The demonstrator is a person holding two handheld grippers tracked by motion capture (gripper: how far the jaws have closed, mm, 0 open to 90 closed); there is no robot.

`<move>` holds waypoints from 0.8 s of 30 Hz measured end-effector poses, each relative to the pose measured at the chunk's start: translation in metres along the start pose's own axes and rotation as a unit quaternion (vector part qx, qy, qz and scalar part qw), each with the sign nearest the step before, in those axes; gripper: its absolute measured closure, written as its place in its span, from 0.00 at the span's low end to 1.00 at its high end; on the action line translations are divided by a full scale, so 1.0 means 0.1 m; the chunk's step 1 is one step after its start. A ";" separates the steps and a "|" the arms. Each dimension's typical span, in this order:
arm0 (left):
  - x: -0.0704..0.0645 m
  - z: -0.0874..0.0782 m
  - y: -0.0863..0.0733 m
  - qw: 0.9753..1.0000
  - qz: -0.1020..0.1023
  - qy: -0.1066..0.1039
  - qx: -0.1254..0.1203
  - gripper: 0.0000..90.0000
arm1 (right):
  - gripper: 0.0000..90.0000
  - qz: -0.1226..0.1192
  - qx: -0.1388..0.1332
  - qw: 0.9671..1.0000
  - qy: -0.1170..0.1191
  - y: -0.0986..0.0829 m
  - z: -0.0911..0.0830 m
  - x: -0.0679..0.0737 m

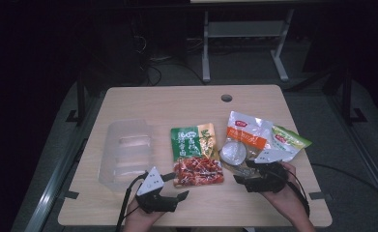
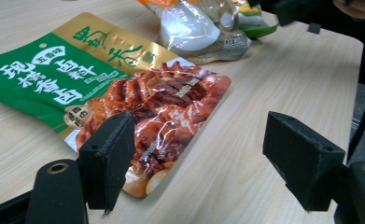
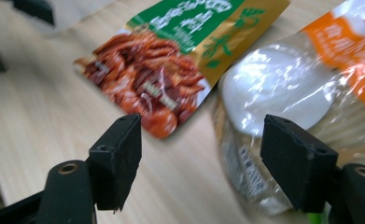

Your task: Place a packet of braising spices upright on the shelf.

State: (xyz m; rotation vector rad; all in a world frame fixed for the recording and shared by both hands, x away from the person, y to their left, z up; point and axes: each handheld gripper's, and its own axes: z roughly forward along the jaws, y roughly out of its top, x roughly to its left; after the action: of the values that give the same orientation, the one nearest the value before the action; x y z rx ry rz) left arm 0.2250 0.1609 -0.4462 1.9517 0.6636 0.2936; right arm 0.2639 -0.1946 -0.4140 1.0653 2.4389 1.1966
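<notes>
A green, gold and red food pouch (image 1: 196, 154) lies flat at the table's middle; its red meat picture fills the left gripper view (image 2: 138, 102) and shows again in the right gripper view (image 3: 171, 70). A clear bag with an orange label and a white round piece (image 1: 242, 142) lies to its right, seen close up (image 3: 283, 93), with a small green packet (image 1: 289, 141) beside it. My left gripper (image 1: 173, 186) is open, just in front of the pouch's near edge. My right gripper (image 1: 242, 171) is open at the clear bag's near edge. Nothing sits between either pair of jaws.
A clear plastic tray (image 1: 126, 152) stands at the left of the wooden table (image 1: 186, 104). A round cable hole (image 1: 226, 98) sits near the far edge. Dark floor, cables and a white desk frame (image 1: 244, 43) lie beyond the table.
</notes>
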 end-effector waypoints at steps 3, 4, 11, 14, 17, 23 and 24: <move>-0.03 -0.01 0.00 1.000 0.003 -0.001 -0.002 0.28 | 0.32 0.007 -0.002 1.000 -0.009 0.10 0.04 -0.03; -0.05 -0.02 0.00 1.000 0.006 -0.003 -0.003 0.28 | 0.32 0.009 -0.002 1.000 -0.012 0.13 0.06 -0.03; -0.07 -0.05 0.01 1.000 0.008 -0.006 -0.009 0.27 | 0.33 0.008 0.005 1.000 -0.026 0.46 0.25 -0.11; -0.08 -0.06 0.00 1.000 0.009 -0.006 -0.008 0.27 | 0.32 0.008 0.016 0.999 -0.027 0.66 0.39 -0.16; -0.09 -0.07 0.01 1.000 0.013 -0.007 -0.010 0.27 | 0.32 0.007 0.030 0.999 -0.030 0.81 0.50 -0.19; -0.10 -0.08 0.01 1.000 0.013 -0.009 -0.012 0.27 | 0.32 -0.003 0.054 0.998 -0.033 1.05 0.72 -0.25; -0.10 -0.08 0.01 1.000 0.013 -0.009 -0.012 0.26 | 0.32 -0.003 0.054 0.998 -0.033 1.05 0.72 -0.25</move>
State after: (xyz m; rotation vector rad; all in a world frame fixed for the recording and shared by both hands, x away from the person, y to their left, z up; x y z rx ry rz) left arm 0.2128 0.1610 -0.4406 1.9397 0.6209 0.2997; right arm 0.3700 -0.1264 -0.3835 1.1080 2.4779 1.0215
